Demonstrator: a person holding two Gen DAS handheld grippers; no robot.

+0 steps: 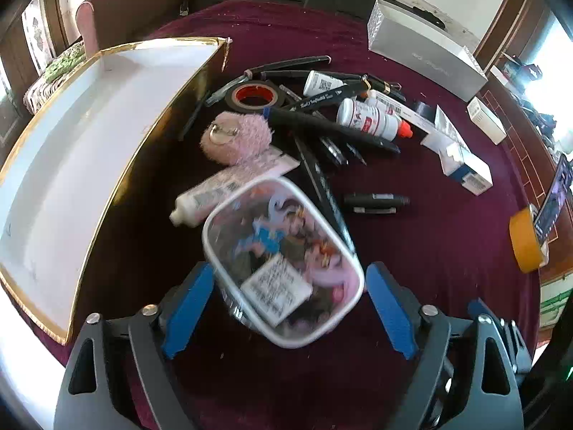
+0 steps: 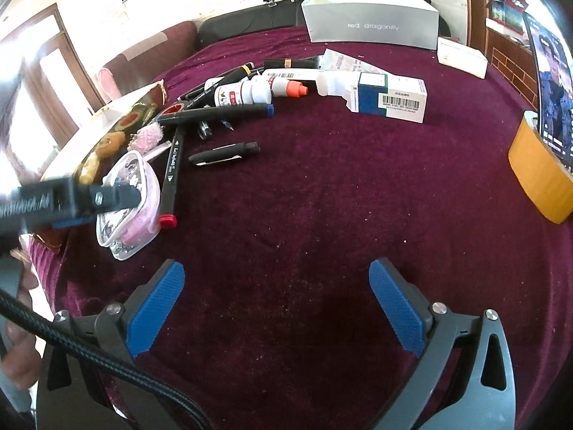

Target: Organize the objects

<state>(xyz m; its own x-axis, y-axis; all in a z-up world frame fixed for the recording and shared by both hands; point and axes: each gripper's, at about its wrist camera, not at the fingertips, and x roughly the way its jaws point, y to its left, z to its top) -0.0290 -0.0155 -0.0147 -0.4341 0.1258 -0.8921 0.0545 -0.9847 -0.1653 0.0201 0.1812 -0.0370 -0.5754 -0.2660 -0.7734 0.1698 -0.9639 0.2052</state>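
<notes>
A clear plastic box [image 1: 283, 265] full of small colourful items lies between the fingers of my left gripper [image 1: 288, 308], which is open around it, blue pads on each side and apart from its walls. It also shows in the right wrist view [image 2: 129, 208] with the left gripper [image 2: 71, 197] over it. A large open box [image 1: 89, 136] with white inside and gold rim stands to the left. A heap of pens, a white tube [image 1: 215, 193], a pink fluffy ball [image 1: 236, 136], a tape roll [image 1: 254, 96] and a white bottle [image 1: 372, 118] lies beyond. My right gripper [image 2: 277, 308] is open and empty over bare cloth.
A grey shoebox [image 2: 372, 23], a medicine carton [image 2: 390, 96] and small white boxes [image 1: 487, 118] lie at the back right. A yellow tape roll [image 2: 537, 179] and a phone [image 2: 555, 89] stand at the right edge. A black pen [image 2: 224, 154] lies alone on the maroon cloth.
</notes>
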